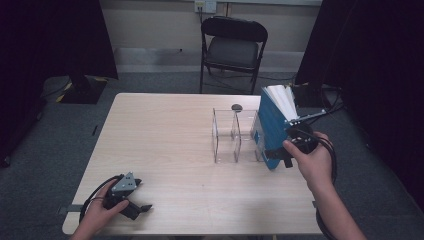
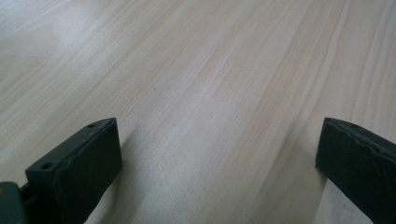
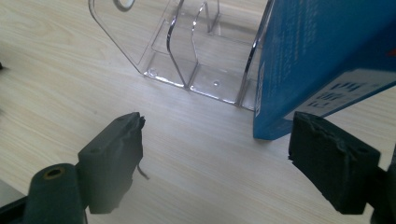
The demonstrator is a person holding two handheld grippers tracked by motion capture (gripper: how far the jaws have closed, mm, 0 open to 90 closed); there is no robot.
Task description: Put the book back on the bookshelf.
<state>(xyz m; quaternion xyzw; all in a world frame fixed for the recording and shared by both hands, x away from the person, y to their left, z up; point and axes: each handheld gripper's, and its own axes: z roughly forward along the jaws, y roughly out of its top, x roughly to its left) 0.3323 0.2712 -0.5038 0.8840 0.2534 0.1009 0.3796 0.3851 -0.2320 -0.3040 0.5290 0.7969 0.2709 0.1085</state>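
Near left, the left gripper (image 1: 134,200) rests on the table (image 1: 165,130) with jaws wide and nothing between them. At the right edge, the right gripper (image 3: 215,154) is also spread wide, just beside the blue book (image 1: 272,131), which stands tilted at the right end of the clear rack (image 1: 235,135). To do this well, I'd steady the book upright, then slide it left into the rack's right slot without nudging the rack.

Your high view is dim, with dark corners; the desk (image 1: 190,150) is evenly lit from above. Both hand-held gripper views are soft, with near jaws blurred, casting faint shadows.
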